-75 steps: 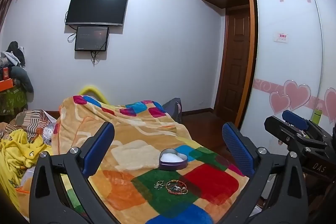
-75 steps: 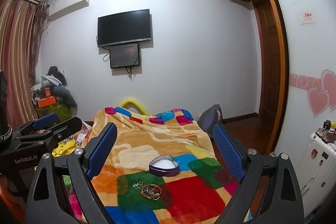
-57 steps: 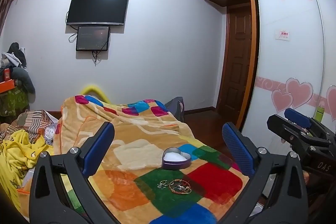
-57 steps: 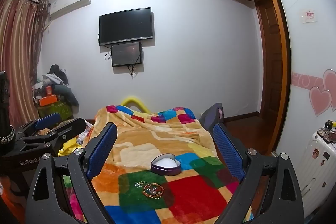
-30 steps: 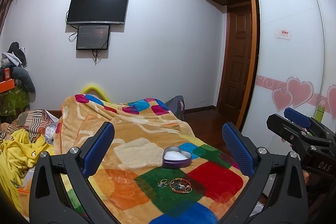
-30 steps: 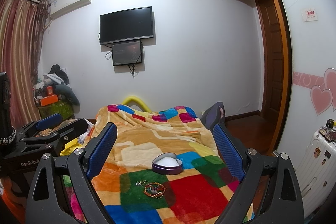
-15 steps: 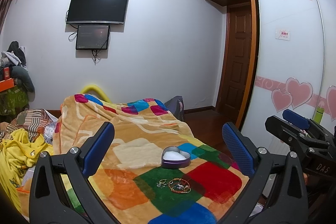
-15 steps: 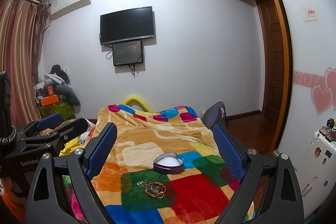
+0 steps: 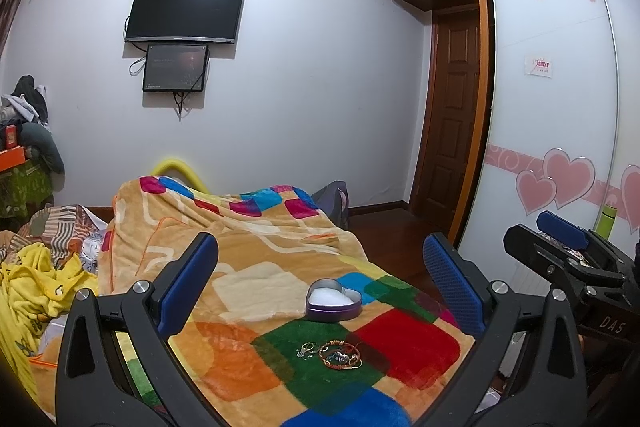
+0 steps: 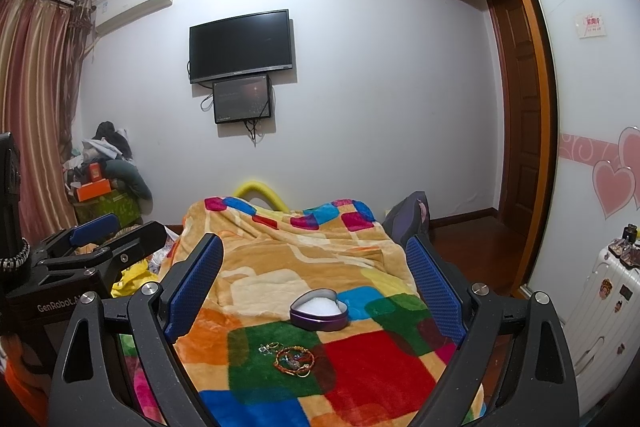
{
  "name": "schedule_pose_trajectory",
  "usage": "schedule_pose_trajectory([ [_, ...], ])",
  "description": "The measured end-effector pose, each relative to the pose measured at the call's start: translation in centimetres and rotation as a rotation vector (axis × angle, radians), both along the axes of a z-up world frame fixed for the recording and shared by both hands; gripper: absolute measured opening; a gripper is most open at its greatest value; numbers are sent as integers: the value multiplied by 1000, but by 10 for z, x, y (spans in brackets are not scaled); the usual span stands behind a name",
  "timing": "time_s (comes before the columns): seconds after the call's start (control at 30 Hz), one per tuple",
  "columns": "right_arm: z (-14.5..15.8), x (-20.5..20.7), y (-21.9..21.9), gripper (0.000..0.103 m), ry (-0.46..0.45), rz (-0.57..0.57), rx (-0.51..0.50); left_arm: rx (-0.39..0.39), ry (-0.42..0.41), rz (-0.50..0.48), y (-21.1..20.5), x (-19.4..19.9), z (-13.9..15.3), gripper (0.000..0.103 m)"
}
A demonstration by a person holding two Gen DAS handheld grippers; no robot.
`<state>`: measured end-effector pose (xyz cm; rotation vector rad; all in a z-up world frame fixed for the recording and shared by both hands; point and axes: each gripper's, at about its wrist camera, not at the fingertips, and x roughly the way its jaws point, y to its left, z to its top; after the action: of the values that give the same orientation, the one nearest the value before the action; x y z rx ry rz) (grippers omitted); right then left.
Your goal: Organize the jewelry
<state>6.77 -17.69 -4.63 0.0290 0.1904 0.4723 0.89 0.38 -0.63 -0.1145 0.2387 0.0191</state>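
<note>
A purple heart-shaped tin (image 9: 334,304) with a white lining sits open on a colourful patchwork blanket (image 9: 256,267); it also shows in the right wrist view (image 10: 319,309). In front of it lie a beaded bracelet (image 9: 340,348) and small silver earrings (image 9: 306,349) on a green patch; in the right wrist view the bracelet (image 10: 294,360) and earrings (image 10: 269,347) lie likewise. My left gripper (image 9: 320,279) is open and empty, held above and short of the jewelry. My right gripper (image 10: 316,275) is open and empty too.
The bed's right edge drops to a wooden floor (image 9: 384,227) by a wardrobe with heart decals (image 9: 560,147). Yellow clothes (image 9: 28,283) pile at the left. A white suitcase (image 10: 604,307) stands at the right. A TV (image 9: 186,11) hangs on the far wall.
Both grippers stay open and nearly still; the views drift only slightly. The jewelry and tin have not moved.
</note>
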Motion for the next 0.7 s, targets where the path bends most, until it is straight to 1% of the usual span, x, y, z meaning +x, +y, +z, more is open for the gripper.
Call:
schedule_pose_trajectory([
  [0.23,-5,11,-3,91,24,1,-3,-3,17,0,2,9,-4,103],
  [0.4,-11,22,-3,91,57,-2,-17,12,50,11,4,21,-13,103],
  [0.57,-24,39,-5,91,109,-19,-32,3,114,28,12,42,-30,103],
  [0.7,-41,58,-6,91,179,-33,-56,8,185,55,20,64,-51,102],
])
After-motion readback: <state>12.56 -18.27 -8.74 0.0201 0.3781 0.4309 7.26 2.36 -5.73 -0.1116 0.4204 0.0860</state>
